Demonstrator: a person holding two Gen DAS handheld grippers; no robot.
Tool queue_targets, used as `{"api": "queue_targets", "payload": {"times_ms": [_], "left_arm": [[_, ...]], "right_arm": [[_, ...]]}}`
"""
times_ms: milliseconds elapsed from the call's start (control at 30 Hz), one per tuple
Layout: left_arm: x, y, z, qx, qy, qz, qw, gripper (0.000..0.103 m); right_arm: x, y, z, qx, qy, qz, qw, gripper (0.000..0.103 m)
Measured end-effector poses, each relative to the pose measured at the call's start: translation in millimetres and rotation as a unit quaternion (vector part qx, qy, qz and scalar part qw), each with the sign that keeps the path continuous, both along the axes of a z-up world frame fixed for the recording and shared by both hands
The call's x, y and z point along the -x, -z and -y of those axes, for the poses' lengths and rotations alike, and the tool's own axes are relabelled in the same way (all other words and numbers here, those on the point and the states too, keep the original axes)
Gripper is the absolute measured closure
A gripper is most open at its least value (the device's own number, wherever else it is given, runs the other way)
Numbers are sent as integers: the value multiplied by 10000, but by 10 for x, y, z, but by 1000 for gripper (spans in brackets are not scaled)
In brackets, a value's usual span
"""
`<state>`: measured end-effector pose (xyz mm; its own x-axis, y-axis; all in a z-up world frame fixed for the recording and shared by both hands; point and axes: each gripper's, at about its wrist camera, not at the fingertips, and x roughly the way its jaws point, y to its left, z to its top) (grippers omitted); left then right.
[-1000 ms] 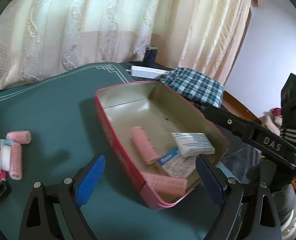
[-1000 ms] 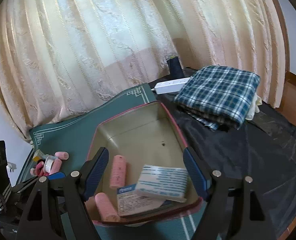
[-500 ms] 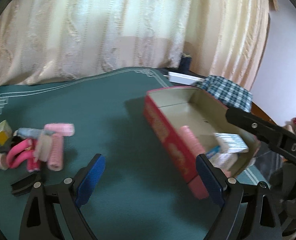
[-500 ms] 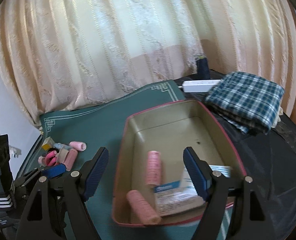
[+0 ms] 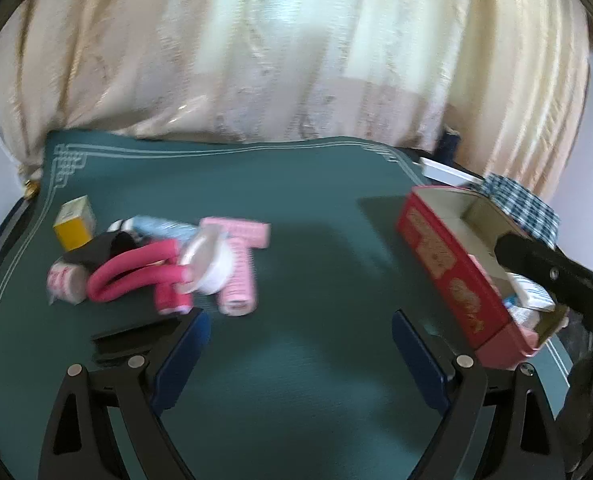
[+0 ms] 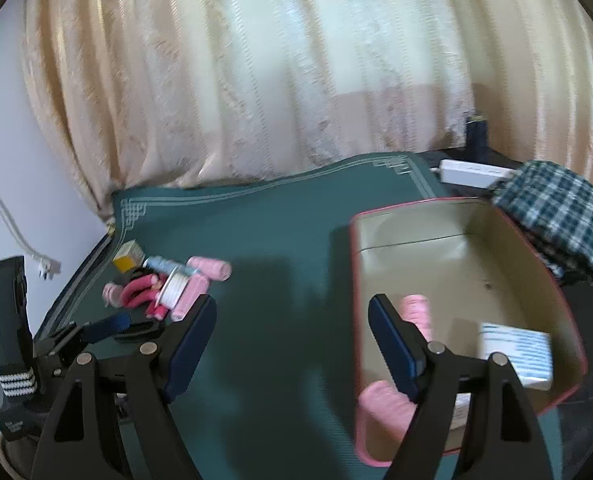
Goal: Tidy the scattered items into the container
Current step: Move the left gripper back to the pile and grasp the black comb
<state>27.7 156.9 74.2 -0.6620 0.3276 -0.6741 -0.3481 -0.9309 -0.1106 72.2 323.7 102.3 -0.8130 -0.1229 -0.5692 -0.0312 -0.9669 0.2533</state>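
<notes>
A: What could go wrong from here?

B: The pile (image 5: 156,264) at the left of the left wrist view is tangled: pink rollers (image 5: 238,268), a red loop (image 5: 136,268), a white ring (image 5: 212,268) and a yellow box (image 5: 74,226) lie touching or overlapping. If one piece is pinched, its neighbours could be dragged across the green mat (image 5: 296,208) or dropped short of the tin (image 6: 468,280). The frame is blurred, so which piece lies on top cannot be told for certain.

A: And the tin?

B: It is seen at the right of both views, with a roller (image 6: 416,312) and a white carton (image 6: 516,354) already inside. Its near wall could be clipped by a low carry.

A: How are the tongs held?

B: The left tongs (image 5: 298,354) are held wide apart, empty, tilted down over bare mat, just right of the pile. The right tongs (image 6: 292,340) are likewise spread with nothing between them, angled down, one tip in front of the tin's left wall.
</notes>
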Motion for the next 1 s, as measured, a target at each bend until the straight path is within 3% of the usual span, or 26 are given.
{"api": "queue_targets", "payload": {"times_ms": [667, 833, 1000], "left_arm": [[346, 317, 1069, -191, -1020, 344, 9940, 9], [416, 376, 1217, -347, -1148, 435, 9918, 9], [466, 449, 1162, -400, -971, 583, 9928, 9]], "right_arm": [[439, 395, 708, -43, -538, 673, 9963, 22], [503, 473, 802, -28, -652, 781, 9948, 22], [541, 532, 797, 30, -680, 851, 9940, 22]]}}
